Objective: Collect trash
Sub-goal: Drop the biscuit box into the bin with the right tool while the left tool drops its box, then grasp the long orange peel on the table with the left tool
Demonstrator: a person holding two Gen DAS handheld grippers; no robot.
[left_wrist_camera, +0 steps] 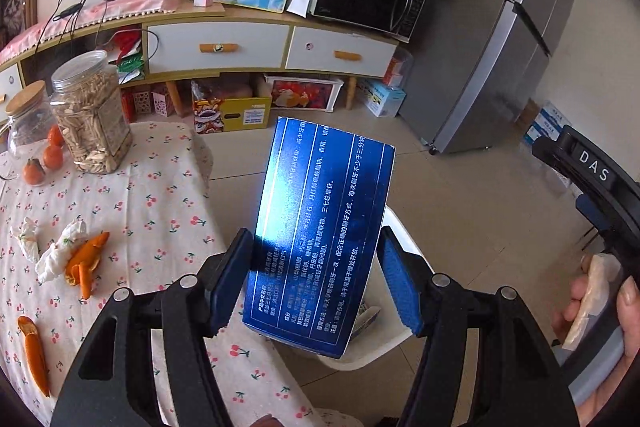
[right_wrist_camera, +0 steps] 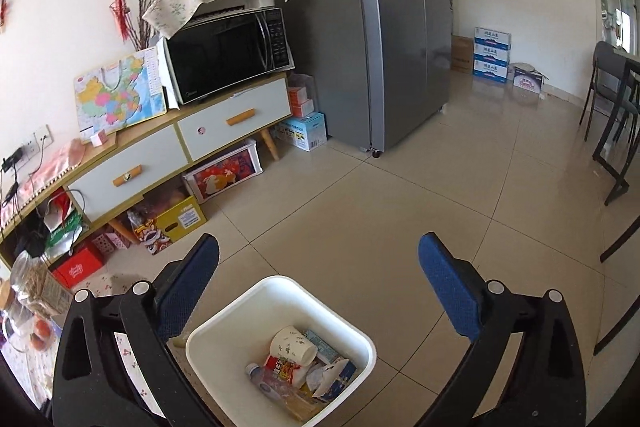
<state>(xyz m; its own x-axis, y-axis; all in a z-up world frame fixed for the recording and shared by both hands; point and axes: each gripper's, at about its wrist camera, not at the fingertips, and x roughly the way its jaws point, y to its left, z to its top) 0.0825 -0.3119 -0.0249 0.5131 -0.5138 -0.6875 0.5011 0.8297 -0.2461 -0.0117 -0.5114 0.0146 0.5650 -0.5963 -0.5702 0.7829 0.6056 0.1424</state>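
The left tongs (left_wrist_camera: 316, 263) are up in the air with a blue carton (left_wrist_camera: 320, 239) sitting right between the two blue pads. The left pad (left_wrist_camera: 234, 267) presses the carton's left edge, while the right pad (left_wrist_camera: 400, 287) stands just off its right edge with a sliver of gap showing, so whether it is a firm pinch I cannot tell for sure. The carton is tilted, its top leaning away and to the right, white print running along its length. Directly below it sits the white bin (left_wrist_camera: 394, 339), whose rim peeks out from under the carton's lower end, beside the corner of the cherry-print tabletop (left_wrist_camera: 152, 187). On that tabletop, well apart from the tongs, lie crumpled tissues (left_wrist_camera: 60, 251) touching curls of orange peel (left_wrist_camera: 86, 259), with another peel strip (left_wrist_camera: 34, 351) nearer the edge. Over to the right tongs (right_wrist_camera: 320, 283): spread wide, nothing between them, hovering above the same white bin (right_wrist_camera: 224, 331). Inside it there is a paper cup (right_wrist_camera: 292, 345) on its side, a plastic bottle (right_wrist_camera: 272, 385), a red wrapper (right_wrist_camera: 286, 367) and a small blue box (right_wrist_camera: 336, 375), all heaped toward the near right corner.
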